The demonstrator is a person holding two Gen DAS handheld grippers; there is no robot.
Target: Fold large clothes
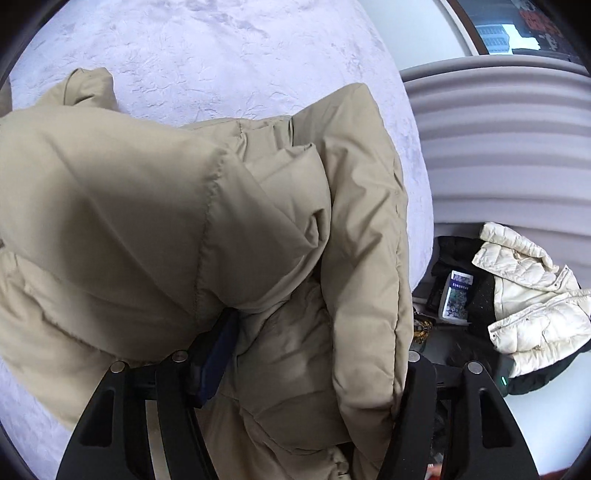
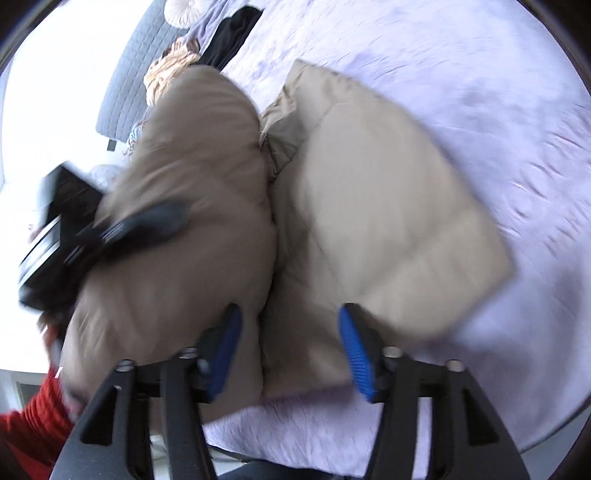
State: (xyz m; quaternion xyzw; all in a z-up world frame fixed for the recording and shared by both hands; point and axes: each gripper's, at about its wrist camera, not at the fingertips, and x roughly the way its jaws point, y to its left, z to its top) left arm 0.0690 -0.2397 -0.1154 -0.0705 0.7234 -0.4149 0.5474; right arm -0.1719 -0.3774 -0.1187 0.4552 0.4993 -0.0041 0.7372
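Note:
A beige padded jacket (image 1: 155,221) lies on a pale lilac bed cover (image 1: 221,55). In the left wrist view my left gripper (image 1: 295,354) stands wide open with bunched jacket folds lying between its fingers; only its left blue pad (image 1: 218,362) shows, the right one is under cloth. In the right wrist view the jacket (image 2: 388,206) is partly folded, one half heaped up at the left. My right gripper (image 2: 290,350) is open just above the jacket's near edge, blue pads (image 2: 354,350) apart. My left gripper (image 2: 122,229) shows blurred at the left, on the heaped half.
Beside the bed lie a white padded jacket (image 1: 532,291), dark clothes and a small printed packet (image 1: 456,295). A ribbed grey headboard (image 1: 509,147) stands at the right. At the bed's far end are black cloth (image 2: 232,29), an orange garment (image 2: 170,70) and a grey quilt (image 2: 129,74).

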